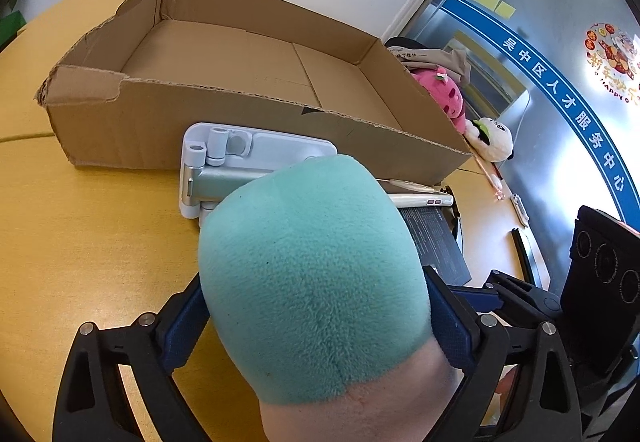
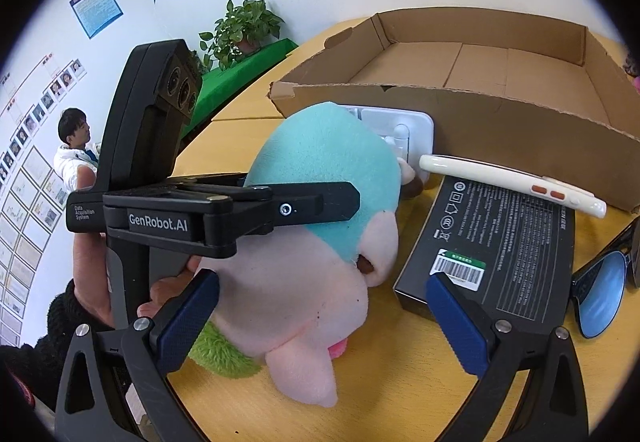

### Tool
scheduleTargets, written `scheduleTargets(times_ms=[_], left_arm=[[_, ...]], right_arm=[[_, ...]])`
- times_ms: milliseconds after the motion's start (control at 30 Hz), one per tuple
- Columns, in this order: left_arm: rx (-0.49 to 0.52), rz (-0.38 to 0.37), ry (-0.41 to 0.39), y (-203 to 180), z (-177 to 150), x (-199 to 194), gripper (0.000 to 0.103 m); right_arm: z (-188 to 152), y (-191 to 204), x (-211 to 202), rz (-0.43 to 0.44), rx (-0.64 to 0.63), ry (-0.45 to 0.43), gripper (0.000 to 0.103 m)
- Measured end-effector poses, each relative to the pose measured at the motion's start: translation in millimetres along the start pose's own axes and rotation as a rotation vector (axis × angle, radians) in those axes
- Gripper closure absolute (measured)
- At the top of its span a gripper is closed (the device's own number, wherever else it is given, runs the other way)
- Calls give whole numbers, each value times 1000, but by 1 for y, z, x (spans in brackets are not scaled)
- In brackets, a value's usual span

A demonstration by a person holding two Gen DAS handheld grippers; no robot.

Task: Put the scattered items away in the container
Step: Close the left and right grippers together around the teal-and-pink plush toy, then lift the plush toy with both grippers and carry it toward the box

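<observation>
Left wrist view: plush toy (image 1: 312,274) fills the gap of the left gripper (image 1: 316,326), teal head between the two blue pads (image 1: 182,326); jaws spread wide, pads at the toy's flanks, can't tell if they press. No earlier look to compare. Right wrist view: right gripper (image 2: 320,318) also wide open, holding nothing; toy's pink body lies across its left pad, black box (image 2: 500,254) under its right pad

Toy sits on the table just in front of the cardboard box (image 1: 256,74), outside it; box interior bare

Counts: 1 plush toy in the grippers' reach, 1 white phone stand (image 1: 240,158) touching the cardboard box's near wall, 1 cream phone (image 2: 512,182) lying partly on the black box, 1 black box, 1 pr sunglasses (image 2: 604,282) at right edge. 2 more plush toys beyond the box's far right corner: pink one (image 1: 444,94), white one (image 1: 492,138)

Surface: yellow wood table (image 1: 100,222). Room: white walls w/ posters and photo charts, potted plant (image 2: 244,30) on a green cloth, glass partition w/ blue band of Chinese text (image 1: 560,82). A person in a white jacket (image 2: 74,150) sits in the background
</observation>
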State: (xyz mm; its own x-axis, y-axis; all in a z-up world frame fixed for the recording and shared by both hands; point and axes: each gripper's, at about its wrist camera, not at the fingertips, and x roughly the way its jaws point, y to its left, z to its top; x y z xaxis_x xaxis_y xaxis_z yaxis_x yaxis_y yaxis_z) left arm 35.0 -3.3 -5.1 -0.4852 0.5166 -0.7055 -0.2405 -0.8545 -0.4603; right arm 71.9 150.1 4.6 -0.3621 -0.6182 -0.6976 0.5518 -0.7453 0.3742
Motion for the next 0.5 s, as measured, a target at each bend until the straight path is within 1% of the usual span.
scheduleTargets(times_ms=[233, 300, 367, 433, 500], left_arm=[[-11, -4, -5, 3, -5, -8, 11], [-5, -4, -7, 2, -6, -9, 13], [-6, -7, -9, 2, -7, -11, 14], [-7, -11, -15, 1, -8, -14, 15], [2, -9, -26, -1, -11, -18, 16]], right_arm=[[-1, 9, 6, -9, -33, 3, 1], [-1, 12, 6, 5, -37, 4, 6], [-2, 16, 7, 31, -48, 3, 19], [-3, 21, 8, 61, -61, 7, 26], [-2, 24, 9, 64, -72, 8, 26]])
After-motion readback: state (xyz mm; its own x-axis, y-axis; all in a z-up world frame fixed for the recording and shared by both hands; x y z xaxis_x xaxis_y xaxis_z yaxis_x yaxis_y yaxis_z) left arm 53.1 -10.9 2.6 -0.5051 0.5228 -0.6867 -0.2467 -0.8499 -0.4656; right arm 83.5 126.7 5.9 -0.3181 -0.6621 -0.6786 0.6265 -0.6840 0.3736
